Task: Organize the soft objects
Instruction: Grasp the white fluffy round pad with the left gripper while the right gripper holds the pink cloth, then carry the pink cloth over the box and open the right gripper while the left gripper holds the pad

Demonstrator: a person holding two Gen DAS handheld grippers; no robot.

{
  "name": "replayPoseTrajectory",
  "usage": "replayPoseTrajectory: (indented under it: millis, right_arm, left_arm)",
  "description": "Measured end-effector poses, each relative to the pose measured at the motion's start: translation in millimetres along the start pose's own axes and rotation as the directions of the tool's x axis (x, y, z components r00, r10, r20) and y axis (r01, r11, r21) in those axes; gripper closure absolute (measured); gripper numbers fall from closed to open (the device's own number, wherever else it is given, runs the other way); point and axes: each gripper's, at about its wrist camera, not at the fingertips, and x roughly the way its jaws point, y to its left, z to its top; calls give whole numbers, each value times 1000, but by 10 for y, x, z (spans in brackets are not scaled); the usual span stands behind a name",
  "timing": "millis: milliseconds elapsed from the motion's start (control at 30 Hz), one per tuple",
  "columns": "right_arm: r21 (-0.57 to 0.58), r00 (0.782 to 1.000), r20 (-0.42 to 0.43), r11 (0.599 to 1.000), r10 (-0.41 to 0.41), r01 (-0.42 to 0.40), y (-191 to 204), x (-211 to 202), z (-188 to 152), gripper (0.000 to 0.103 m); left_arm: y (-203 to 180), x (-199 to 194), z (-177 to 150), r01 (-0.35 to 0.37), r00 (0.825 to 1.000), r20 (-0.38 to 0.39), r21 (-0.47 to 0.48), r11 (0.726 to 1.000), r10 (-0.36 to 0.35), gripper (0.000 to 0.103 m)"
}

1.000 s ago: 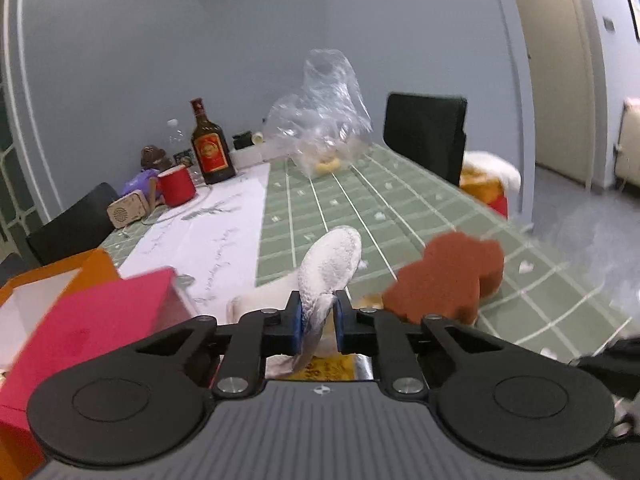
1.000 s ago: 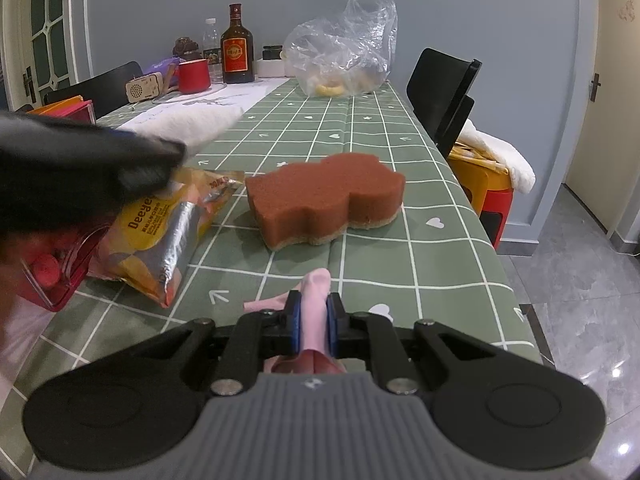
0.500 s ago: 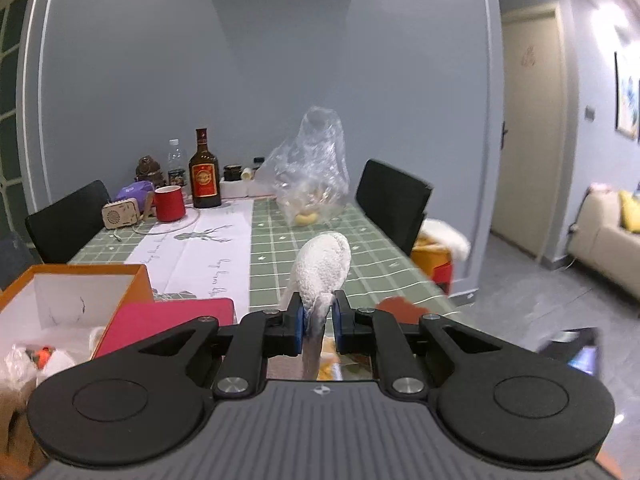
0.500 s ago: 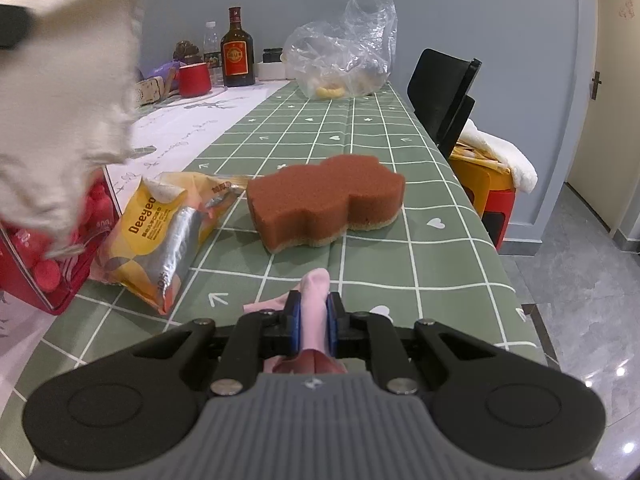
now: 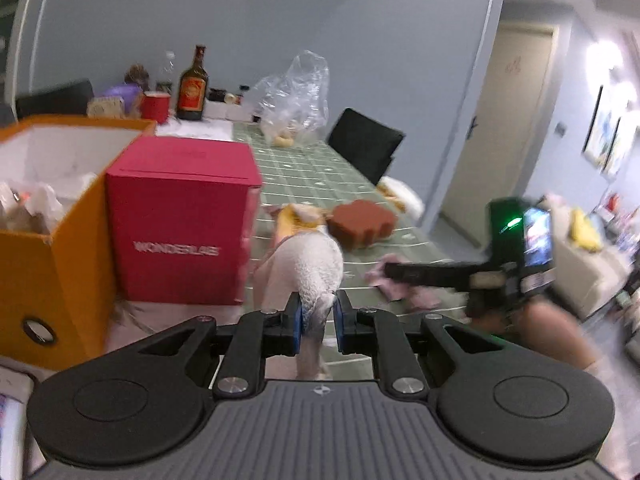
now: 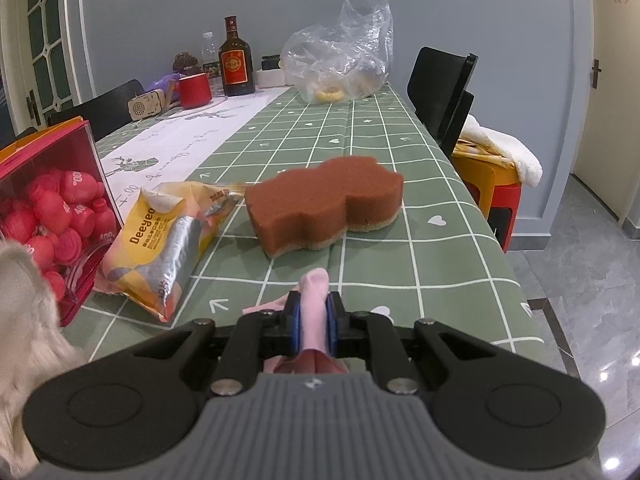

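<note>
Left wrist view: my left gripper (image 5: 316, 316) is clamped on a white fuzzy cloth (image 5: 310, 264), nubbly and bunched, raised above the green checked tablecloth (image 5: 320, 176) beside the red box (image 5: 180, 220). Right wrist view: my right gripper (image 6: 310, 320) pinches a pink cloth (image 6: 314, 300), smooth and folded, lying on the tablecloth's near edge. A brown sponge (image 6: 324, 200) sits just beyond, touching a yellow snack bag (image 6: 168, 236).

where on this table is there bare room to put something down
Bare green tablecloth lies right of the sponge out to the table edge, and between the sponge and the plastic bag. It is crowded on the left around the snack bag and red box.
</note>
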Motion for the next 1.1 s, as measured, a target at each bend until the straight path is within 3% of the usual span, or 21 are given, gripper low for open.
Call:
replayPoseTrajectory:
  millis: [167,200,267,333,400,467,533,833,967,1100]
  right_arm:
    - [-1,1000,0,1000,2,-2,-8,-1,2,92]
    - [-7,1000,0,1000,-1,1,-3,0,3,92]
    - [-12,1000,4,1000,-3,3,5,5,-4,92]
    - [-12,1000,5,1000,-1,1,7,7,-7,92]
    - [-12,1000,4,1000,1,-1,4,7,-7,92]
    - [-11,1000,5,1000,1,-1,5,8,-6,92]
    - [-22,1000,7,1000,-7,7,22,15,-5,92]
    - [-57,1000,-6,998,-24,24,78,-5,11,98]
    - [-8,998,54,999,32,-32,54,-141,46,98]
    - [10,988,117,995,98,-100,128,-304,79,98]
  left_arm:
    - [88,247,20,-22,999,-46,-36,999,20,70]
    - [64,234,-36,-45,998,-43,-28,999,44,64]
    - [2,318,-52,-149,988,-42,16,989,149,38]
    - [-31,411,-84,-208,977,-40,33,978,209,37]
    - [-29,501,-113,-201,976,-79,35,979,203,43]
    - [-14,569,-140,-224,968,-112,21,974,225,86]
    - [-9,527,-157,-277,957,-87,-1,961,275,98]
    - [-53,205,-29,-233,972,-16,19,972,233,98]
    - [-47,-19,100,-229,973,41,19,973,228,98]
    - [-46,-371,235,-258,960,132,70,964,247,98]
